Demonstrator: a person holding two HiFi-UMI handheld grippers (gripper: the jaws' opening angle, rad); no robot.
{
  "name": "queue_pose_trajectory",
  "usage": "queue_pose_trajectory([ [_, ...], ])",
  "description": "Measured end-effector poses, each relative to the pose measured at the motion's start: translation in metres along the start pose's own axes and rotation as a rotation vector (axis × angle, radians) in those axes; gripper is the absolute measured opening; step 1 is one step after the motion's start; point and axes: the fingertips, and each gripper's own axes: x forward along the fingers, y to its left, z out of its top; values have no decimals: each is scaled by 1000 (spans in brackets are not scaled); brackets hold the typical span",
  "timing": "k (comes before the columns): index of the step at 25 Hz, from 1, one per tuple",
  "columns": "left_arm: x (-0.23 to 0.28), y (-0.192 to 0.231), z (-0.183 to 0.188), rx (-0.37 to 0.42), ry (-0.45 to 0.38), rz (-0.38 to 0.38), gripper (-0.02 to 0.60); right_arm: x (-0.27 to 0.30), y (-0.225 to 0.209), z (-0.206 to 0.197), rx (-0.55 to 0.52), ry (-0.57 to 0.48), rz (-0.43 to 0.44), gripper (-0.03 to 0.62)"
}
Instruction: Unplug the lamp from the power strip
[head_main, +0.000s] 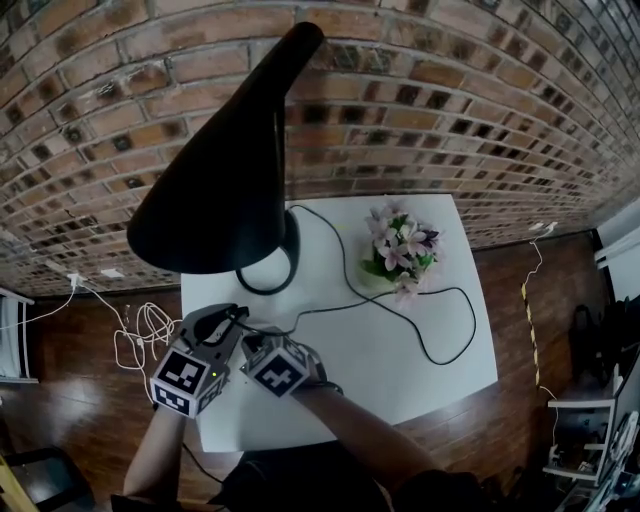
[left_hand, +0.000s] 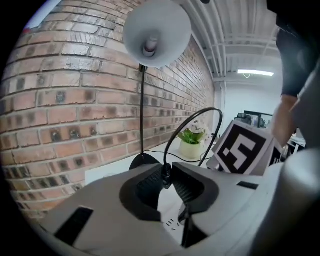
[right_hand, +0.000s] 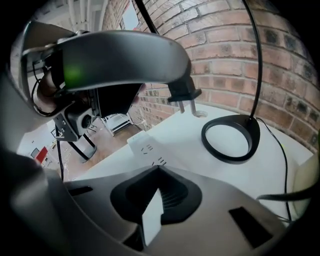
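My left gripper (left_hand: 168, 170) is shut on the black neck of the lamp plug (left_hand: 164, 181). In the right gripper view the plug (right_hand: 182, 95) hangs in the air with its prongs bare, clear above the white power strip (right_hand: 148, 149). My right gripper (right_hand: 159, 169) is shut, with its tips down on the near end of that strip. The black lamp (head_main: 225, 170) stands on the white table (head_main: 400, 370), its ring base (head_main: 268, 272) at the back left. Its cable (head_main: 440, 350) loops across the table. In the head view both grippers (head_main: 222, 320) (head_main: 256, 342) hide the strip.
A pot of pink and white flowers (head_main: 400, 250) stands at the back right of the table. A brick wall (head_main: 450, 110) runs right behind the table. White cables (head_main: 140, 335) lie on the wooden floor to the left, and more furniture stands at the far right.
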Motion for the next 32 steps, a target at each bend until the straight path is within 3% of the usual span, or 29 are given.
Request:
queue_pose_trajectory([
  [7, 2, 8, 4, -10, -8, 28, 74, 3, 3, 0, 0, -5, 8, -3],
  [12, 17, 14, -4, 41, 45, 79, 78, 2, 2, -1, -2, -12, 6, -3],
  [22, 37, 35, -17, -15, 105, 109, 83, 3, 6, -1, -76, 10, 32, -3],
  [26, 44, 42, -29, -88, 141, 99, 83, 2, 6, -1, -64, 12, 46, -3],
  [32, 51, 58, -58, -299, 230, 100, 84, 2, 7, 0, -62, 7, 47, -3],
])
